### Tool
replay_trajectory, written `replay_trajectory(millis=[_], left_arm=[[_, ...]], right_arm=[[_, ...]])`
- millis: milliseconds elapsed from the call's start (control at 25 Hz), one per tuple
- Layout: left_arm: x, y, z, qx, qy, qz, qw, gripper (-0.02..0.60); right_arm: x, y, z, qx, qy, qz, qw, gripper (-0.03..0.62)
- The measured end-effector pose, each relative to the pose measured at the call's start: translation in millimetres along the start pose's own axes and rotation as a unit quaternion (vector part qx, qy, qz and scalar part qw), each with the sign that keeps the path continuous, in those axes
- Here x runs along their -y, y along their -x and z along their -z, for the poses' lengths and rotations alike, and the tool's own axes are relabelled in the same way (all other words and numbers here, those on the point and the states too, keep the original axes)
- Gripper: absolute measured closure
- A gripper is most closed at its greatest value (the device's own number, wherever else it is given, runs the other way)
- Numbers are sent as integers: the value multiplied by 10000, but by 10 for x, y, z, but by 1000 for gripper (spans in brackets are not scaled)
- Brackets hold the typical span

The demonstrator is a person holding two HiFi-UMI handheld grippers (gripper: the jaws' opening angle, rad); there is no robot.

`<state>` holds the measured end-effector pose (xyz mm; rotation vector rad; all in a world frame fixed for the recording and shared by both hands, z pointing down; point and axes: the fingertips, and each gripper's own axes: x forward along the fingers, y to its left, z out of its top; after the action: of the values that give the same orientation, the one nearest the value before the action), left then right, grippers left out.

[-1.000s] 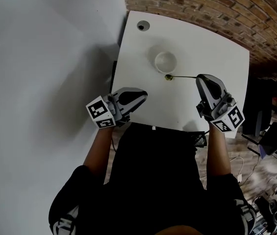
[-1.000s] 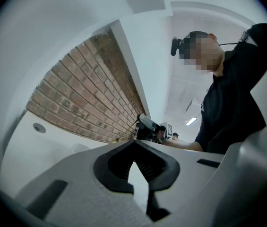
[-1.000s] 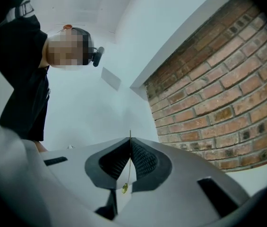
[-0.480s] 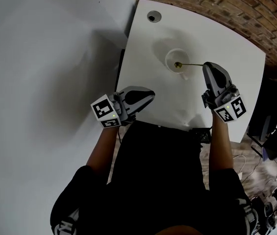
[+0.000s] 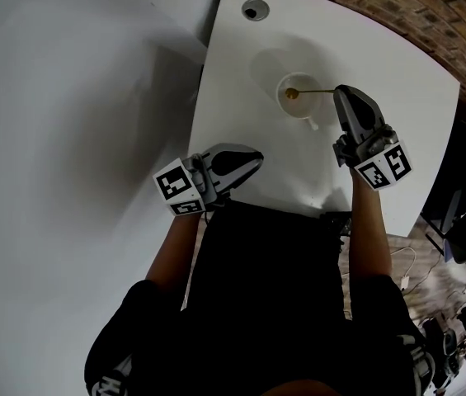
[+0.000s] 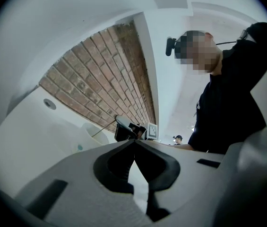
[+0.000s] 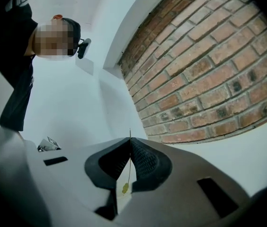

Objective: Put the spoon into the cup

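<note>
White table (image 5: 241, 97) by brick wall (image 5: 430, 7); right gripper (image 5: 341, 94) clamps spoon (image 5: 313, 92) at cup (image 5: 287, 107), left gripper (image 5: 256, 156) closed, empty.

Findings on legible matter: no word, brand, number or sign can be read in any view.

The only printed surfaces are black-and-white square code patterns.
- One set is on the left cube (image 5: 179, 193) of the left gripper (image 5: 256, 157), lower left of centre in the head view.
- One set is on the right cube (image 5: 383, 165) of the right gripper (image 5: 337, 91), right of centre.

These patterns show blocks only, no letters or digits.

The right cube (image 6: 152, 131) also shows small at mid-frame in the left gripper view. A tiny patterned patch (image 7: 48, 144) at lower left of the right gripper view is possibly another such code, too small to confirm.
</note>
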<state>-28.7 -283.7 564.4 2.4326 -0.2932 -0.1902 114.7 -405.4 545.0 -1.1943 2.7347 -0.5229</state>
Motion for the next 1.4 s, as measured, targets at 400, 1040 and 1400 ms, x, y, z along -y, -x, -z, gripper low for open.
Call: replay_trajectory(millis=[400,1040,1400], left_arm=[[-59,-81,125,-14,166,-19,9999,566],[-106,-36,203,28,273,-53,9996,566],[-10,-24,231,124,416,44,9990,566]], right_arm=[[19,-86,253,-365,190,-4,9992,585],[18,-172,370,-591,508,254,9966,579],[165,-98,438,-723,496,718,9936,560]])
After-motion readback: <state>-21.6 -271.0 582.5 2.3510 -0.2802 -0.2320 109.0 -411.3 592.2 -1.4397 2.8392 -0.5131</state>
